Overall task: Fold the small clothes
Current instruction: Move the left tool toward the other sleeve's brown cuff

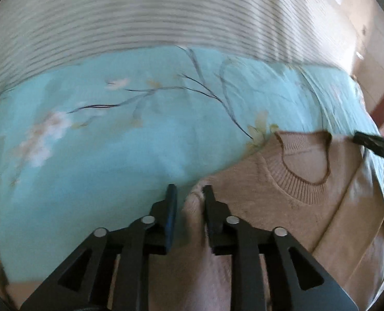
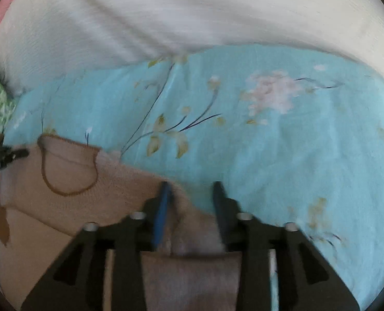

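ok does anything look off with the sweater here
Nothing damaged. The beige knit sweater lies on the blue floral bedsheet, its shoulder edges bunched between the jaws of both grippers.

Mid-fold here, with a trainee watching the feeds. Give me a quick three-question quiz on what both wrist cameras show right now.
1. True or false: the beige sweater lies on a plain white sheet.
2. What lies between the fingers of the left hand-held gripper? A) bare sheet only B) a ridge of sweater knit C) a sock
3. Fill in: in the right wrist view, the right hand-held gripper sits to the ___ of the sweater's neck opening.

Key:
1. False. It lies on a turquoise floral sheet.
2. B.
3. right.
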